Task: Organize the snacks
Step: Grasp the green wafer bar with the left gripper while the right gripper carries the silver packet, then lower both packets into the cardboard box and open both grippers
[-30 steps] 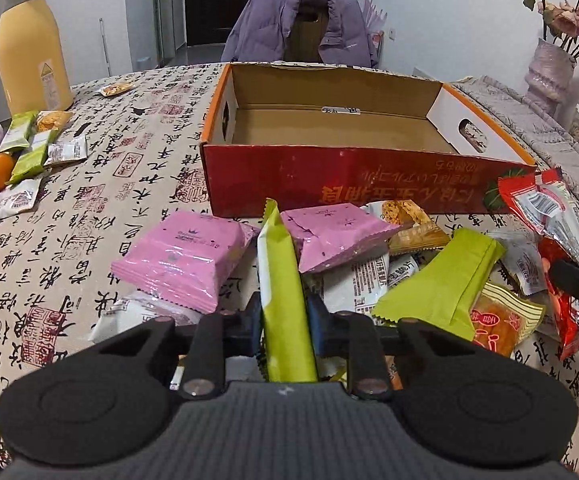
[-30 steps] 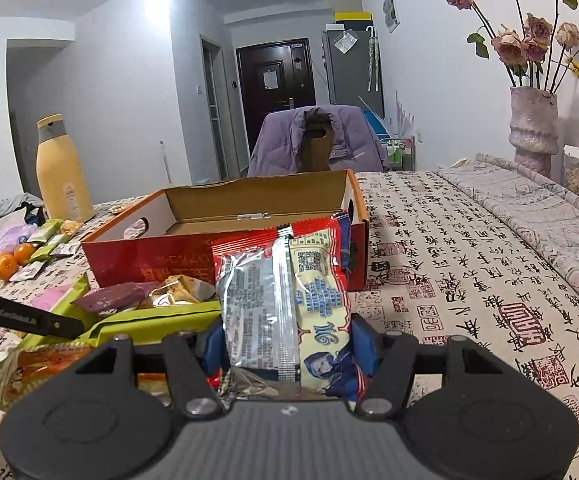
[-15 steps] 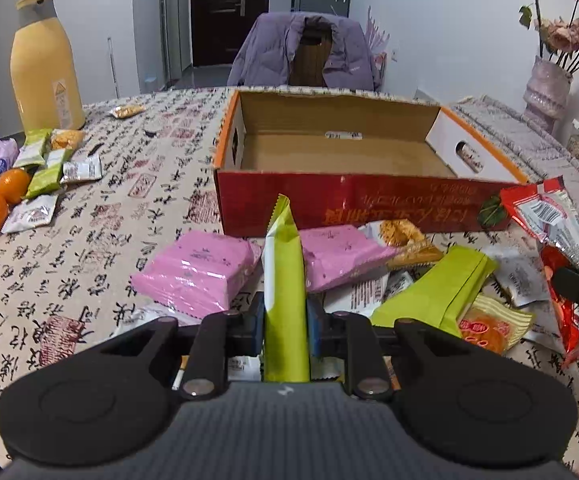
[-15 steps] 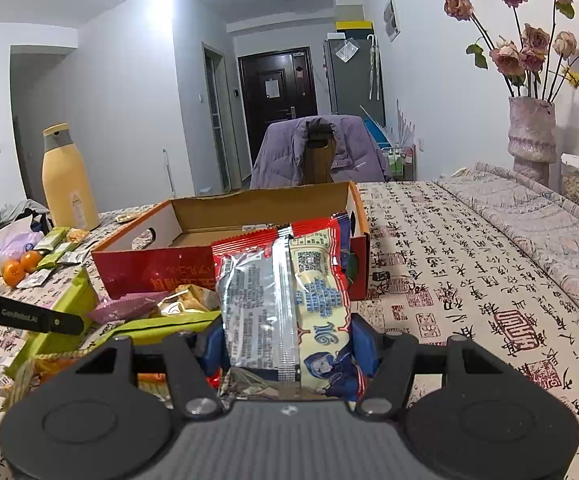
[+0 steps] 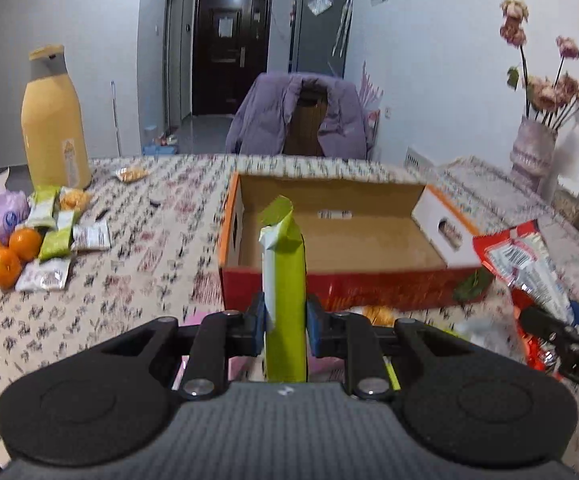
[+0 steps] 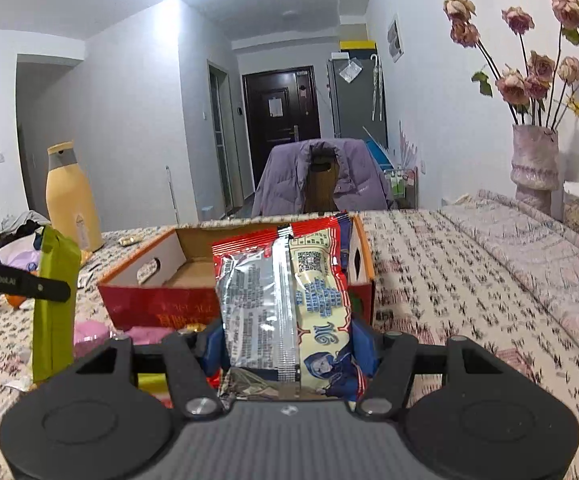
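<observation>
Both claws clamp a snack packet above the table, in front of the open box.

At far left, a yellow bottle [image 5: 54,120], oranges [image 5: 4,255] and small packets lie on the patterned tablecloth [image 5: 137,264]. The left gripper [image 5: 285,322] is closed narrowly on an upright green snack stick [image 5: 283,280], lifted in front of the red cardboard box [image 5: 337,284]. The right gripper [image 6: 287,346] pinches a red-and-silver snack bag [image 6: 285,300], its jaws set wider, the bag standing before the box's near wall. Pink packets [image 6: 89,330] lie below.
</observation>
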Tool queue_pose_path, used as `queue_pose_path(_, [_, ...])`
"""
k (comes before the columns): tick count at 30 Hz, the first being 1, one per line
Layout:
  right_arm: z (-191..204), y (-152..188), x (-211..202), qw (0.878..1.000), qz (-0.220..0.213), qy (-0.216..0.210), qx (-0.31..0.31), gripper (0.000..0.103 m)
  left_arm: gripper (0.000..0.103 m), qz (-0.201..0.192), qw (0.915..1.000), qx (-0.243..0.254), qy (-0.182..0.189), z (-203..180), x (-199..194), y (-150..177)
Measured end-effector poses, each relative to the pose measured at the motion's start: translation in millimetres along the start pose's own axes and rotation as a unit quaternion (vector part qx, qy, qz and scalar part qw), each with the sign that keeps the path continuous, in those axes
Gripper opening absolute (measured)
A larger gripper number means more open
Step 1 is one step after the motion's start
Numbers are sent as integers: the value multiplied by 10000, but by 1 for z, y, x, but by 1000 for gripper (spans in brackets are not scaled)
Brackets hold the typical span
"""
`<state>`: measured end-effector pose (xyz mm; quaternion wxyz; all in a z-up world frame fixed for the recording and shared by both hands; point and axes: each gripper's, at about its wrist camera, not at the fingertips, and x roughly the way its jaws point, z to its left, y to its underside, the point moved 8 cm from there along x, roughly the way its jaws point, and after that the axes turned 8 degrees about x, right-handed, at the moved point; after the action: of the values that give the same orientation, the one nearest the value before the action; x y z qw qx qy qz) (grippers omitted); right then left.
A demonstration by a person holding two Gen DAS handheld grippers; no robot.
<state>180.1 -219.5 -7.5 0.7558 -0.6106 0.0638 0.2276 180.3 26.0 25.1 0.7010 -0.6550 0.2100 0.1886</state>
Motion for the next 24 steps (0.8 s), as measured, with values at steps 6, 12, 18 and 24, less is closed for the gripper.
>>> queue_pose_path(6, [8, -27, 16, 9998, -162, -54, -73, 61, 21, -390, 9992, -24, -13, -2, -2, -42])
queue_pose_path(12, [16, -55, 46, 9996, -238, -88, -120, 61, 21, -606, 9981, -60, -19, -5, 14, -82])
queue_pose_path(18, [20, -78, 93, 9998, -143, -82, -68, 61, 21, -535, 9985, -70, -42, -5, 54, -109])
queue_pose_path(24, [20, -87, 148, 9999, 135, 11, 89, 61, 21, -207, 9996, -169, 13, -3, 109, -111])
